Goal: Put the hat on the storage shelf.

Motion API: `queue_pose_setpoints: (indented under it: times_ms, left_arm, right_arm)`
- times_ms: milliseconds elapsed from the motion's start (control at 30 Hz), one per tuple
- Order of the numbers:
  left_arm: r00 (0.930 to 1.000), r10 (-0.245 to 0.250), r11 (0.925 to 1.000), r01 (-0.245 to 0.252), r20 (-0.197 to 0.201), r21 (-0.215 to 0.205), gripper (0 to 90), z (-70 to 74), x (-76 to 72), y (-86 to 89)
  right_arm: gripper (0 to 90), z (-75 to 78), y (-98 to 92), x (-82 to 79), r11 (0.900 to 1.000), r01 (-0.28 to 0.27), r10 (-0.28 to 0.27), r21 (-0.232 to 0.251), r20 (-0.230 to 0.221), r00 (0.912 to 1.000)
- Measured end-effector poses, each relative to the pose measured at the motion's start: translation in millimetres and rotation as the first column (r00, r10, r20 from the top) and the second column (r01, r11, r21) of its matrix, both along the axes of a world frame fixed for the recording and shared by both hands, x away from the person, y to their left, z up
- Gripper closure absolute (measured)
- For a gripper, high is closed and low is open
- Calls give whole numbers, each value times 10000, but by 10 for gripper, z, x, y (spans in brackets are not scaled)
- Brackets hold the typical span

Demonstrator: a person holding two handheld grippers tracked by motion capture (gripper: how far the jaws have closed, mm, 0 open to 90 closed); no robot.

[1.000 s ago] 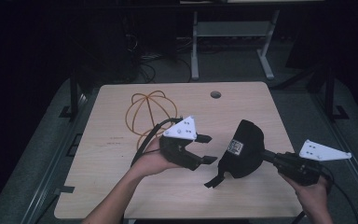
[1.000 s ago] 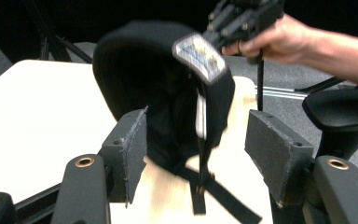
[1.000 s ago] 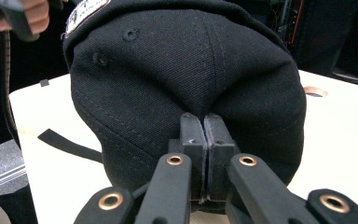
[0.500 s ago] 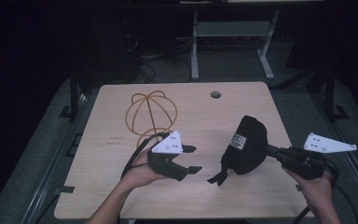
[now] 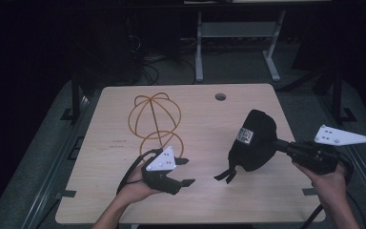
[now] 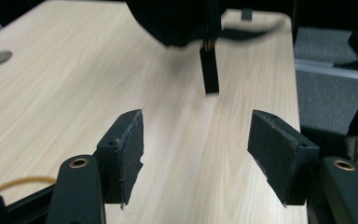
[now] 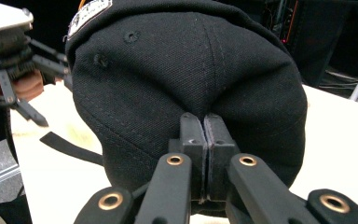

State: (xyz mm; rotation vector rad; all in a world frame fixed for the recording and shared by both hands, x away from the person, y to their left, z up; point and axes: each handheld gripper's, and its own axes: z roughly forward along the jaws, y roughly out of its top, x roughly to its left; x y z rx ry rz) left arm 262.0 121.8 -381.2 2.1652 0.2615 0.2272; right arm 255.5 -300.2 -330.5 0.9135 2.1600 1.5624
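High view: right gripper [image 5: 277,143] pinching black cap [image 5: 252,140] clear above table [image 5: 124,191], left gripper [image 5: 185,171] spread, just opening, near front edge.

My table [image 5: 124,200] is a pale wooden top with rounded corners and a round cable hole [image 5: 220,97] near its far edge. An orange wire frame [image 5: 155,119] of hoops stands directly on it, left of middle.

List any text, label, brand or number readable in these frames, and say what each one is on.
Nothing can be read.
Patch on the black cap: a light patch with dark marks, too small and blurred to read in the high view.
The same patch in the right gripper view: cut off at the picture's top edge, unreadable.
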Motion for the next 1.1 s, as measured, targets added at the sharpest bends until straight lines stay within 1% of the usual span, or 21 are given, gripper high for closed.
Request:
queue_pose_setpoints:
  times_ms: [33, 67, 133, 167, 200, 233, 300, 367, 433, 533, 600, 667, 767, 800, 900, 967, 1000, 1033, 1100]
  left_arm:
    - [10000, 43, 9999, -44, 40, 110, 357, -27, -10, 3]
    - [10000, 58, 9999, -59, 57, 113, 357, -54, -18, 5]
    - [9998, 84, 9999, -81, 170, -147, 358, -112, -37, 3]
    - [9998, 51, 9999, -48, 203, -146, 358, -138, -41, -8]
    - [9995, 27, 9999, -31, 321, 124, 358, -156, -43, -22]
    - [9994, 31, 9998, -39, 358, 220, 356, -163, -49, -28]
    - [9995, 5, 9998, -10, 329, 175, 355, -181, -58, -31]
    - [9993, -18, 9997, 9, 366, 234, 355, -202, -60, -16]
    - [9996, 45, 9998, -51, 286, 217, 354, -225, -64, 0]
    - [9996, 99, 9995, -107, 268, 306, 355, -239, -62, 29]
    - [9995, 146, 9995, -154, 281, 286, 355, -232, -59, 57]
    - [9995, 214, 9996, -218, 230, 163, 354, -225, -48, 77]
    - [9995, 239, 9995, -243, 220, 184, 353, -232, -30, 81]
    - [9995, 274, 9995, -276, 126, 171, 350, -243, -32, 77]
    - [9997, 229, 9992, -228, -14, 333, 333, -279, -23, 74]
    - [9998, 175, 9985, -169, -115, 527, 317, -315, -26, 65]
    - [9998, 175, 9985, -169, -115, 527, 305, -315, -26, 65]
    - [9999, 145, 9980, -139, -90, 611, 294, -344, -24, 58]
    - [9999, 119, 9977, -113, -92, 667, 294, -356, -29, 56]
  right_arm:
    - [885, 36, 9, 13, 10000, -37, 37, -57, -13, 10000]
    - [885, 69, 17, 27, 9999, -56, 57, -119, 65, 10000]
    - [885, 127, 43, 37, 9999, -53, 54, -113, 103, 9999]
    - [886, 149, 60, 42, 9999, -71, 73, -107, 139, 9999]
    - [885, 166, 71, 49, 9999, -106, 108, -133, 173, 9998]
    - [886, 182, 87, 58, 9999, -118, 120, -113, 194, 9997]
    - [886, 204, 103, 70, 9999, -145, 147, -70, 258, 9996]
    - [886, 226, 114, 87, 9998, -185, 185, 12, 283, 9994]
    - [886, 250, 125, 113, 9997, -235, 233, 58, 298, 9993]
    - [886, 279, 141, 141, 9996, -279, 277, 106, 272, 9992]
    - [886, 335, 164, 172, 9989, -411, 406, 203, 269, 9988]
    - [885, 395, 189, 201, 9985, -526, 522, 153, 271, 9983]
    - [885, 470, 232, 240, 9978, -658, 656, 70, 231, 9976]
    - [885, 487, 244, 251, 9978, -666, 664, 53, 228, 9975]
    - [885, 546, 281, 306, 9971, -761, 759, 63, 251, 9968]
    - [885, 581, 309, 348, 9965, -834, 832, 82, 264, 9962]
    - [885, 604, 332, 369, 9960, -895, 892, 80, 272, 9956]
    - [885, 622, 352, 384, 9956, -933, 930, 70, 307, 9952]
    - [886, 654, 389, 407, 9948, -1012, 1009, 61, 354, 9943]
